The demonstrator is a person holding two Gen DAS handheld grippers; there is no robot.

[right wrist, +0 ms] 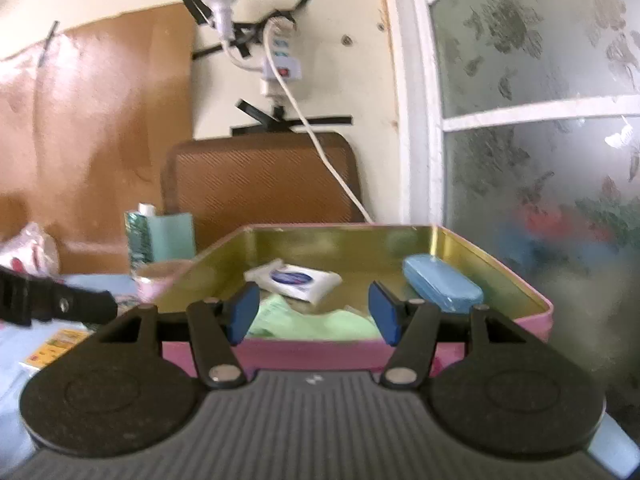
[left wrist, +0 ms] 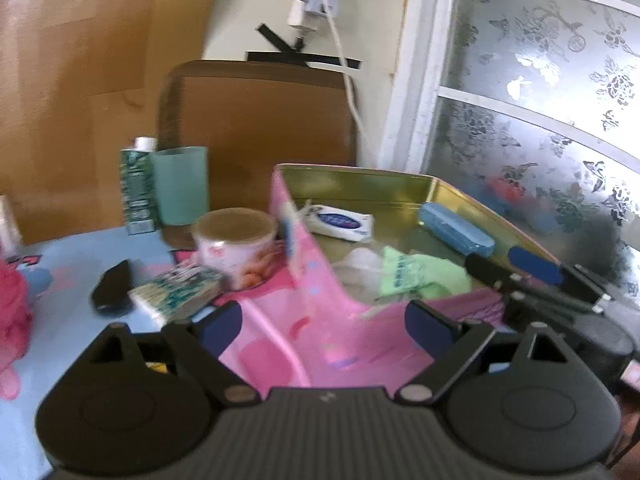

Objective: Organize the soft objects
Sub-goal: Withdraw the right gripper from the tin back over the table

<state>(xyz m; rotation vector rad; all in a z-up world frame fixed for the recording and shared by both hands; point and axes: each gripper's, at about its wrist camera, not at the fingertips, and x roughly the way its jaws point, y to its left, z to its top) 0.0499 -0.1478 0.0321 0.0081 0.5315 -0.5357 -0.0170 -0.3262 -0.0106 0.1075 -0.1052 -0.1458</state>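
Observation:
A pink tin box point(left wrist: 320, 296) with a gold inside stands on the table; it also shows in the right wrist view point(right wrist: 532, 322). In it lie a white tissue pack point(left wrist: 342, 222) point(right wrist: 294, 278), a blue case point(left wrist: 456, 230) point(right wrist: 442, 288) and a green cloth point(left wrist: 416, 280) point(right wrist: 312, 324). My left gripper point(left wrist: 324, 320) is open and empty at the box's near left side. My right gripper point(right wrist: 314, 312) is open and empty just before the box's near wall; its fingers point(left wrist: 536, 268) show in the left view at the box's right rim.
Left of the box stand a pink-printed cup point(left wrist: 236, 248), a teal cup point(left wrist: 182, 184) and a green carton point(left wrist: 138, 188). A tissue packet point(left wrist: 176, 292), a black object point(left wrist: 112, 288) and a pink fluffy thing point(left wrist: 12, 300) lie on the blue tablecloth. A brown chair back point(left wrist: 260, 120) stands behind.

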